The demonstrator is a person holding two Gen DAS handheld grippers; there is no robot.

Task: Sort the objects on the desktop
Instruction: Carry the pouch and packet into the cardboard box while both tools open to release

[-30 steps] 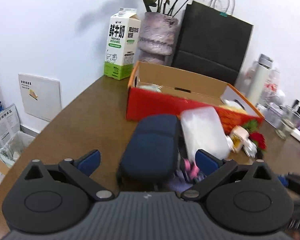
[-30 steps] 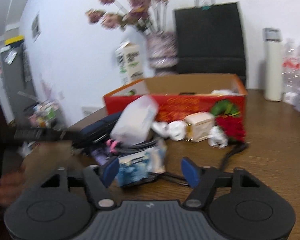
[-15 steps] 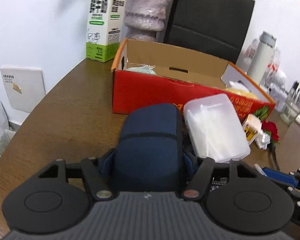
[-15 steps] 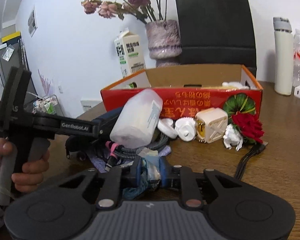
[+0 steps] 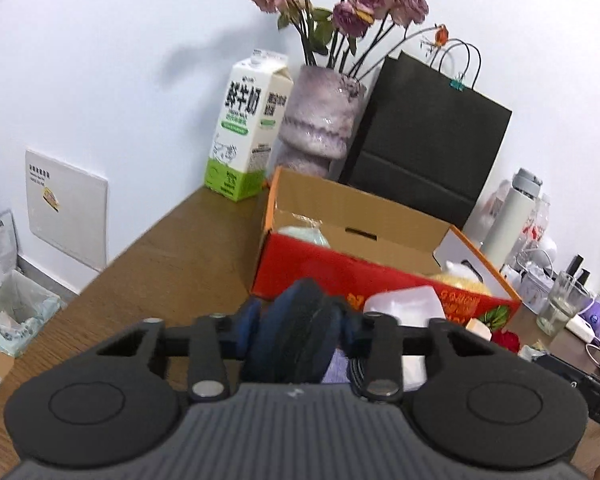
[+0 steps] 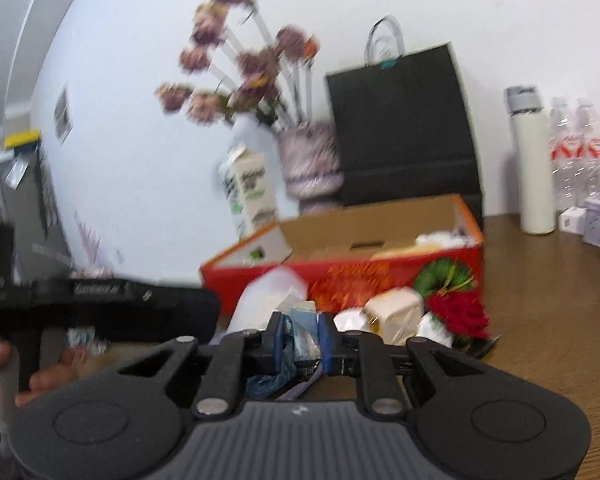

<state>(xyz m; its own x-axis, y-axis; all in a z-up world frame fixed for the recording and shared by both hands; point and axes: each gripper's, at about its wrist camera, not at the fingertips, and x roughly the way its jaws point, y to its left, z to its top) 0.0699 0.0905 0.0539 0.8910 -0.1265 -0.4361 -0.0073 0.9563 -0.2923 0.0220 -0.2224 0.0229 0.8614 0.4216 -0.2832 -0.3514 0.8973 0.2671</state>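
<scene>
My left gripper (image 5: pixel 298 330) is shut on a dark blue zip case (image 5: pixel 296 336) and holds it lifted in front of the red cardboard box (image 5: pixel 340 276). My right gripper (image 6: pixel 302 340) is shut on a crumpled blue-and-white packet (image 6: pixel 300 340), raised above the pile. The box also shows in the right wrist view (image 6: pixel 360 272), open on top with several items inside. A clear plastic container (image 5: pixel 408 304) lies just before it; it also shows in the right wrist view (image 6: pixel 272 296), with a small cream box (image 6: pixel 394 308) and a red rose (image 6: pixel 458 314).
A milk carton (image 5: pixel 248 136), a vase of dried roses (image 5: pixel 320 128) and a black paper bag (image 5: pixel 424 152) stand behind the box. A white flask (image 6: pixel 534 164), water bottles (image 6: pixel 576 152) and a glass (image 5: pixel 560 304) are at the right. A bin (image 5: pixel 16 312) sits below the table's left edge.
Both grippers closed on their objects, the left on the blue case and the right on the packet, and have since lifted them; both views tilted upward.
</scene>
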